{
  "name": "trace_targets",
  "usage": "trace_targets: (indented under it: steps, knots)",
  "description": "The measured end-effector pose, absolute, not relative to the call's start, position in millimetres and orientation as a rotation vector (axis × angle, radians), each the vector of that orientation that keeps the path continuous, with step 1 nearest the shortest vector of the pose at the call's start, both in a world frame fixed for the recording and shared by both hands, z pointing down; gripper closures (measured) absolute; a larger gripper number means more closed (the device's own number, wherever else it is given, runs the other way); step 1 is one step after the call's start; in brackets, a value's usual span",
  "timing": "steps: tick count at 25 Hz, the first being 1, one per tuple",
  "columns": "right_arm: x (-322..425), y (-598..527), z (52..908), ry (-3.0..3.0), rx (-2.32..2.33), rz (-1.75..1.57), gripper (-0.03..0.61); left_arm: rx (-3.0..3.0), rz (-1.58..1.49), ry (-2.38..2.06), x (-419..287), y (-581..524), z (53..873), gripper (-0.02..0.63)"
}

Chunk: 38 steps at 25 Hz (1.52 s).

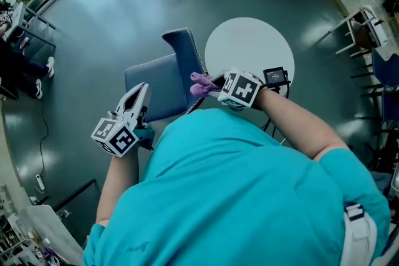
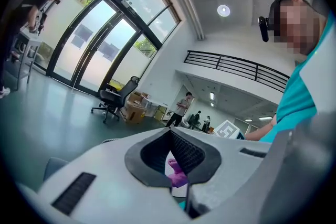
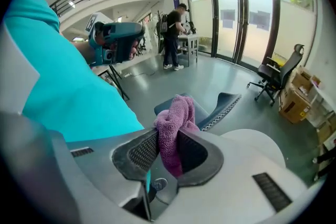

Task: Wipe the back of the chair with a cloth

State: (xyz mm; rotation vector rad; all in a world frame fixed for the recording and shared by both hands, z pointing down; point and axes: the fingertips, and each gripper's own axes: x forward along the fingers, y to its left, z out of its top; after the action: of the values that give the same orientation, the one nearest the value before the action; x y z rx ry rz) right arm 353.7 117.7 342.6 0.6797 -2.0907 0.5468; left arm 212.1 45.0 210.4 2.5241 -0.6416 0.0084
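Right gripper [image 3: 167, 152] clamps bunched purple cloth [image 3: 178, 113] at chair [image 1: 156, 87]'s back edge, open floor [image 1: 124, 9] beyond; left gripper [image 2: 176, 157] closed, empty

Head view steeply down; gripper views level; all share cloth [image 1: 201, 84].

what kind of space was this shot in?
Likely an open office or lab atrium: tall glass doors, a mezzanine railing above, and a wheeled office chair and cardboard boxes on a bare grey floor.
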Motion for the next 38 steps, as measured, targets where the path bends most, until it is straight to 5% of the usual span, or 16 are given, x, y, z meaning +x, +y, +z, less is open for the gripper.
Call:
trace_targets:
  steps: [16,38]
  knots:
    - [455.8,198.3,299.3,-2.410,0.693,0.581,0.488,2.503,0.090,-0.922,294.8,170.4,154.4,0.618]
    - [314.9,167.3,162.1,-2.676,1.147,0.496,0.509,2.751,-0.088,-0.832,128.2,156.7,82.3,0.618]
